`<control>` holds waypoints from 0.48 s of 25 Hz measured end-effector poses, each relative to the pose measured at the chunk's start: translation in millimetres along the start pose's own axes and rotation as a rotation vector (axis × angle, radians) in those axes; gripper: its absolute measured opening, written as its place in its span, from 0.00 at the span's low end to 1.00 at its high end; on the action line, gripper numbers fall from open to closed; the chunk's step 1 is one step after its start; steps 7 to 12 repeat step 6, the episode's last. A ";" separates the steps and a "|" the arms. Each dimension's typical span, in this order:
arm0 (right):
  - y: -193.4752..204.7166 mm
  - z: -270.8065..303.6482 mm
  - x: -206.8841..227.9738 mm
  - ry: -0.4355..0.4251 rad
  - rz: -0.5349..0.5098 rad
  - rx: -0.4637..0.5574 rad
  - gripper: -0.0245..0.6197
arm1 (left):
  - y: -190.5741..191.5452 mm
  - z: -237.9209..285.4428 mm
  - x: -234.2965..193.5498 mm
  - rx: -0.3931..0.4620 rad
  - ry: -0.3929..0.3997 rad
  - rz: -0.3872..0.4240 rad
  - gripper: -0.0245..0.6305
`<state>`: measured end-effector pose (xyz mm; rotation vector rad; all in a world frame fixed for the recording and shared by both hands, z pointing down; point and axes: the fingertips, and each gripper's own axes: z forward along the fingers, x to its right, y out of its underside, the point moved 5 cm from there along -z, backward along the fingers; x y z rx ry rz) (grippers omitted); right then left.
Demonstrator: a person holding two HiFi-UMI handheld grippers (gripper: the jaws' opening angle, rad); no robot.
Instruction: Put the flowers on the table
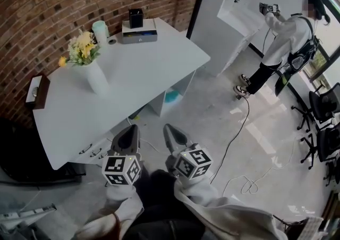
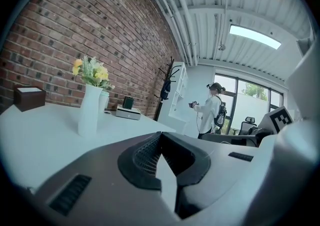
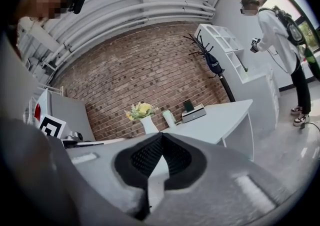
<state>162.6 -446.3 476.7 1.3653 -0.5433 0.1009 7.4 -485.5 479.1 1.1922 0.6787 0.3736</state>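
Both tools hang low in front of me, short of the near edge of the white rectangular table (image 1: pixel 133 87).
- Left gripper (image 1: pixel 129 129): clenched, pads meeting, nothing between them.
- Right gripper (image 1: pixel 169 127): the same, jaws closed on air.

The bunch of yellow flowers with green leaves (image 1: pixel 81 48) sits upright in a tall white vase (image 1: pixel 96 78). It is on the far left part of the table, well apart from both grippers.

Around it:
- a dark brown tissue box (image 1: pixel 38 91) at the left edge
- a pale green cup (image 1: pixel 100 28) toward the back
- a flat grey-and-white box (image 1: pixel 139 34), also toward the back, with a black holder (image 1: pixel 136 17) on top

A second person in white (image 1: pixel 281 34) works at the shelves across the room, well clear of me.

Judgement: the flowers already stand on the table. The placing is either done or waiting for a fresh start; I cannot tell which.

If I must handle them:
- Open one pair of jaws before reaching, not at the vase.
- Take the vase by its body, below the rim, never by the stems, which would likely slip or crush.
- The vase looks smooth, and top-heavy with the bunch above it. Squeeze squarely, lift straight and keep it upright.
- Hold the other gripper just beside it as a guard.
- Set it on bare tabletop, away from the edge and the tissue box, with the base flat before I let go.

Otherwise I keep both grippers off the table edge and make no sweeping moves near the vase.
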 end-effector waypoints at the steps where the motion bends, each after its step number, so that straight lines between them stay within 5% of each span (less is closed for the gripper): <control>1: 0.4 0.1 -0.5 -0.006 0.001 -0.002 0.04 | 0.3 0.6 0.6 0.001 0.000 -0.002 0.04; 12: -0.3 -1.1 -2.9 -0.028 -0.009 -0.007 0.04 | -0.1 1.8 4.5 0.010 0.005 -0.007 0.04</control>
